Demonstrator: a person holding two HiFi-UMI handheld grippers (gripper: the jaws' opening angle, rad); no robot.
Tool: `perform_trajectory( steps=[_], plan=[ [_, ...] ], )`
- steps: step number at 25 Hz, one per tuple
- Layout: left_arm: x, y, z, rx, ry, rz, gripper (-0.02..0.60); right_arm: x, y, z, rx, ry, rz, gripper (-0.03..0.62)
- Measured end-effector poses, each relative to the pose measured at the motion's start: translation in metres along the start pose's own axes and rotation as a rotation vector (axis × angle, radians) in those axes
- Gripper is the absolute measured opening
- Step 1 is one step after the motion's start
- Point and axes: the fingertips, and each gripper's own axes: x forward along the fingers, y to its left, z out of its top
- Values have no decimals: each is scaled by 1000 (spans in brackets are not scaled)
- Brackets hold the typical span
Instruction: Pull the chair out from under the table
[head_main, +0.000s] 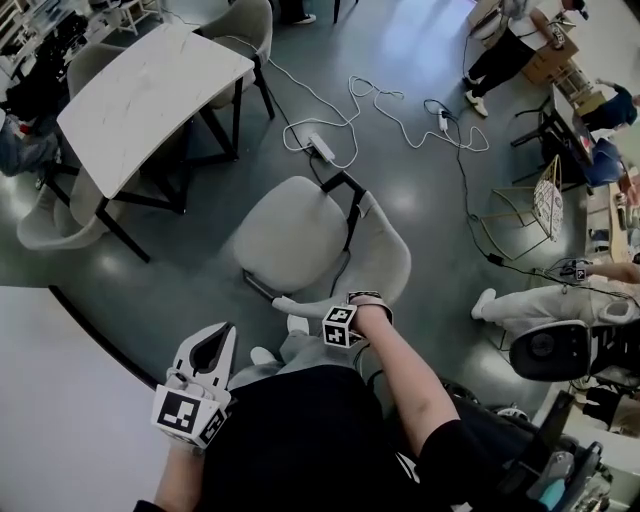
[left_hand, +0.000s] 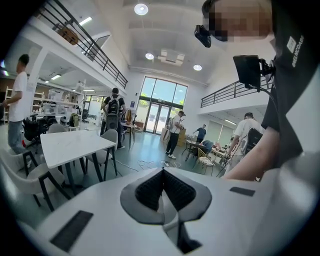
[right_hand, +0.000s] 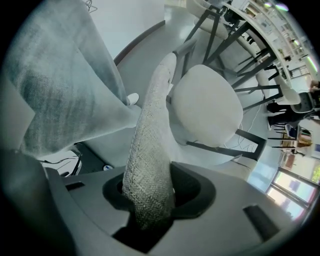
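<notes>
Nearest, the left gripper hovers empty beside the person's dark top, jaws together. Right gripper is clamped on the fabric backrest rim of the pale chair (which stands well clear of the white table). White cables and a power strip trail across the floor just beyond the chair.

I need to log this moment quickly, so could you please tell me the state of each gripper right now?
Left gripper: closed, empty.
Right gripper: closed on the chair backrest.
</notes>
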Motion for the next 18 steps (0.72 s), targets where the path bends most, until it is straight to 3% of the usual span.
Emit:
perform_trajectory(
  steps=[18],
  plan=[
    [17,-2,2,14,12,-30,-2,24,16,-83,-10,51,24,160]
  ],
)
